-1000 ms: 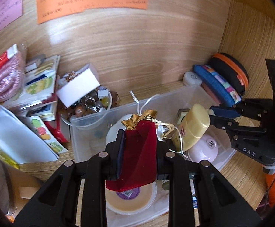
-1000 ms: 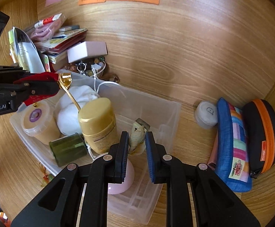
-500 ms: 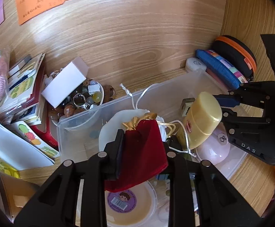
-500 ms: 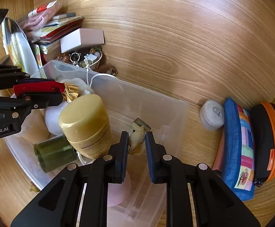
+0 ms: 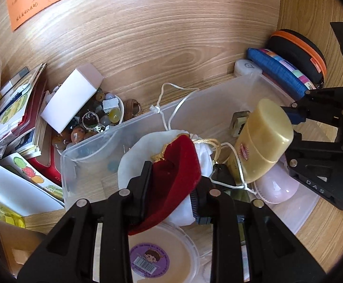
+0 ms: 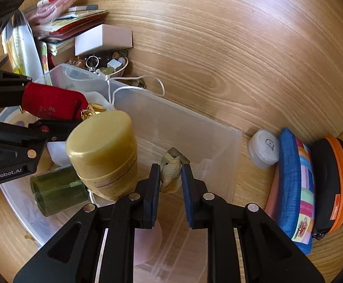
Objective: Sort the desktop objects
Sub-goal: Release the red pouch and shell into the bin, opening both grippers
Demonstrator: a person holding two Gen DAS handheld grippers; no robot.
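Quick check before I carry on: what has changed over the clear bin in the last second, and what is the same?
Both grippers have sunk closer into the clear bin. The left gripper is opening, and the red velvet pouch between its fingers now leans over the white pouch. The right gripper stays shut on the small shell. The yellow jar and the clutter outside the bin have not moved.

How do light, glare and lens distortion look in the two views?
Left wrist view: daylight glare on the wooden desk, dark vignette corners, orange note curved by the fisheye. Right wrist view: wood grain bows strongly, the seashell between the fingers is sharp, and the clear bin shows a soft sheen.
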